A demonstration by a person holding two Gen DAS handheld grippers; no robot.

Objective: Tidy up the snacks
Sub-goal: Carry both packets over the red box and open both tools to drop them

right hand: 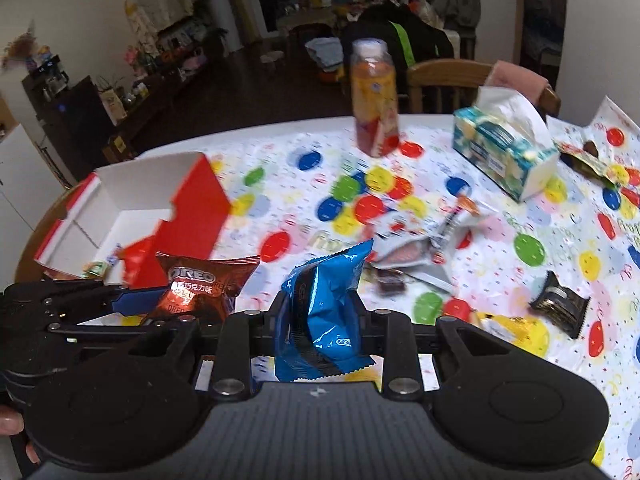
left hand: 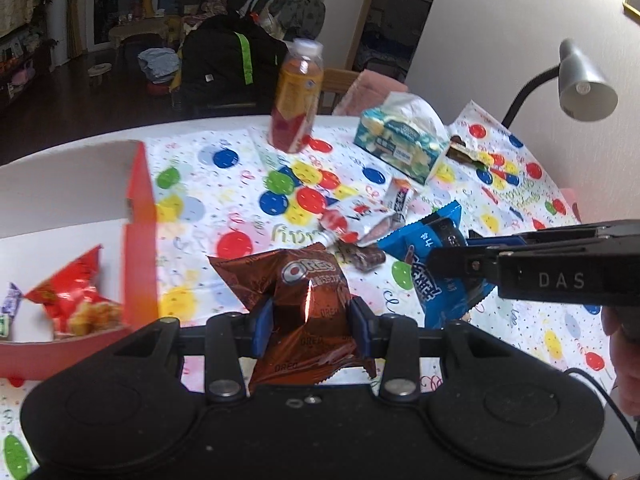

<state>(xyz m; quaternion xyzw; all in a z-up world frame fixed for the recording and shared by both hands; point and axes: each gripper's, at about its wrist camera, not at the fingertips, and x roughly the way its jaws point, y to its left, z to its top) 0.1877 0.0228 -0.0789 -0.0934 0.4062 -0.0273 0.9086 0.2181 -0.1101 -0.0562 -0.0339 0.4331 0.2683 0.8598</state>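
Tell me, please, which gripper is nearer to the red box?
Left. The left gripper, shut on the brown Oreo packet, is just beside the red box. The right gripper, shut on the blue packet, is farther to its right.

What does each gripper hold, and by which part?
Left gripper: brown foil Oreo packet, pinched mid-body. Right gripper: blue foil snack packet, pinched mid-body.
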